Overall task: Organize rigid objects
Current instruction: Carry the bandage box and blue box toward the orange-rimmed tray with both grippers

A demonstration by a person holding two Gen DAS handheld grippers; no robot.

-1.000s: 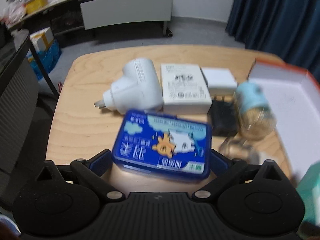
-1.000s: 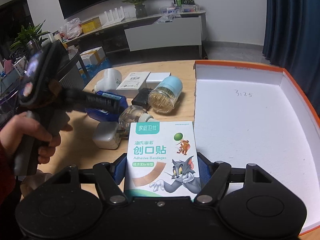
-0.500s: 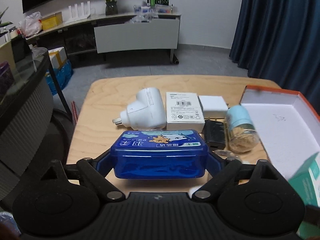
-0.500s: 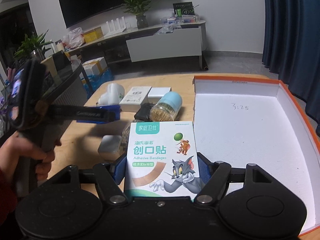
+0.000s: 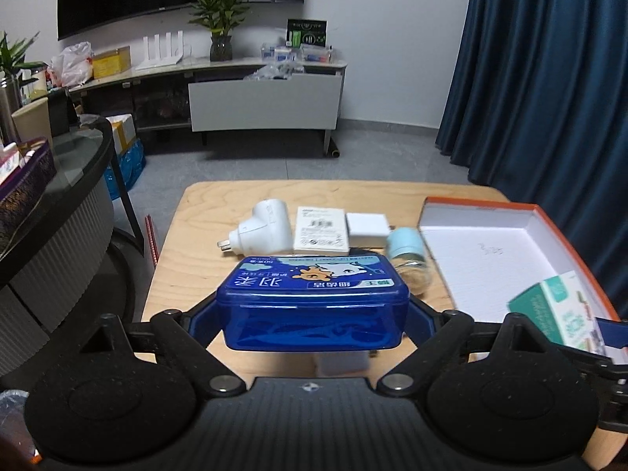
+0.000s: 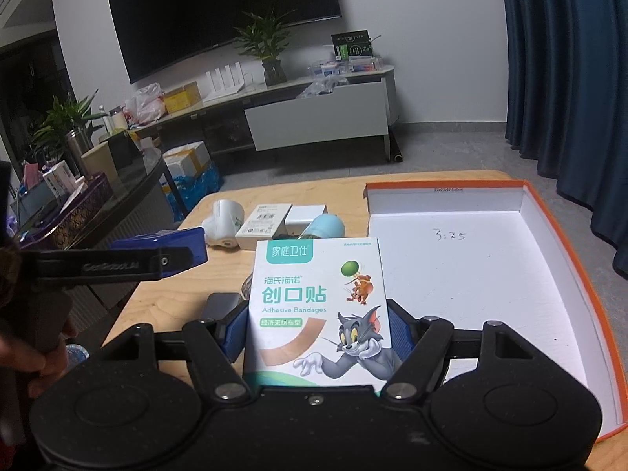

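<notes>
Sitting at the far left of the wooden bench (image 5: 188, 259), a white plug adapter (image 5: 263, 228) lies on its side with its prongs pointing left, and just to its right come a flat white labelled box (image 5: 322, 230), a smaller white box (image 5: 368, 226) and a clear jar with a pale blue cap (image 5: 408, 261) lying on its side, the four forming a row across the far half. Nearer than that row, the left tongs (image 5: 313, 316) clamp a blue plastic case (image 5: 313, 306) by its two short ends and hold it clear of the bench; the case hides whatever lies directly under and behind it, apart from a pale block showing below its near edge. Further right, the right tongs (image 6: 316, 337) grip an adhesive bandage box (image 6: 320, 306) by its sides, upright, above the bench beside the left wall of the open orange-rimmed white box (image 6: 522, 196), whose floor shows only a handwritten mark. A dark flat object (image 6: 221, 302) peeks out left of the bandage box. Dark blue curtains (image 5: 549, 78) hang at the right.
</notes>
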